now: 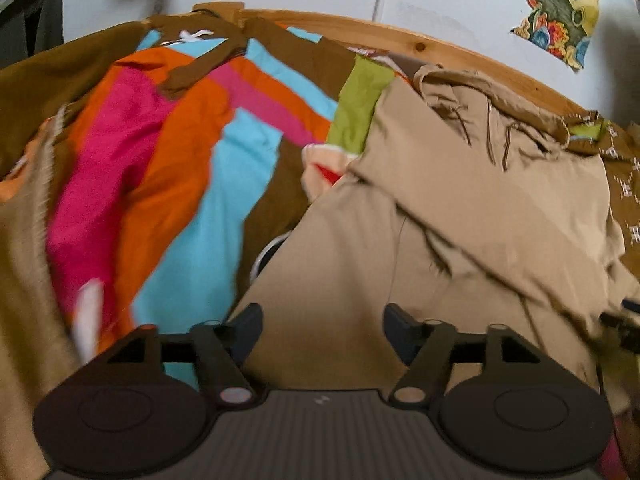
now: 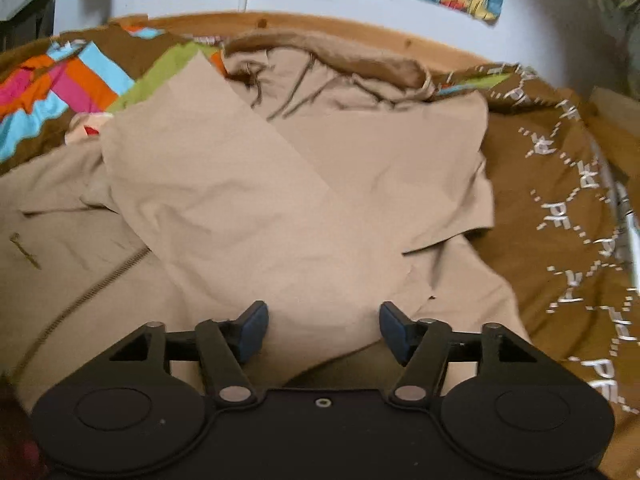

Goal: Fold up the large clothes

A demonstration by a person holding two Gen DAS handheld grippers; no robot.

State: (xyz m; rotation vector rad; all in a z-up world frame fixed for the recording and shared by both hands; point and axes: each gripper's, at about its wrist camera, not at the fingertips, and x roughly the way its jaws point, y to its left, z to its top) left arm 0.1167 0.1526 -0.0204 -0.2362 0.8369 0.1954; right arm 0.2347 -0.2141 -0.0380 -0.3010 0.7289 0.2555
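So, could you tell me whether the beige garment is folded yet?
Partly: the beige garment has one flap lying diagonally across it, the rest rumpled.

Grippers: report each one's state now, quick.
Left gripper: open, empty, above the beige fabric jacket.
Right gripper: open, empty, above the same jacket.

Striped bedspread (image 1: 192, 168), wooden bedframe (image 1: 440, 46)

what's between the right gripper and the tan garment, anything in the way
Nothing visible. The right gripper is open, its fingers just above the tan garment, with only that cloth showing between them.
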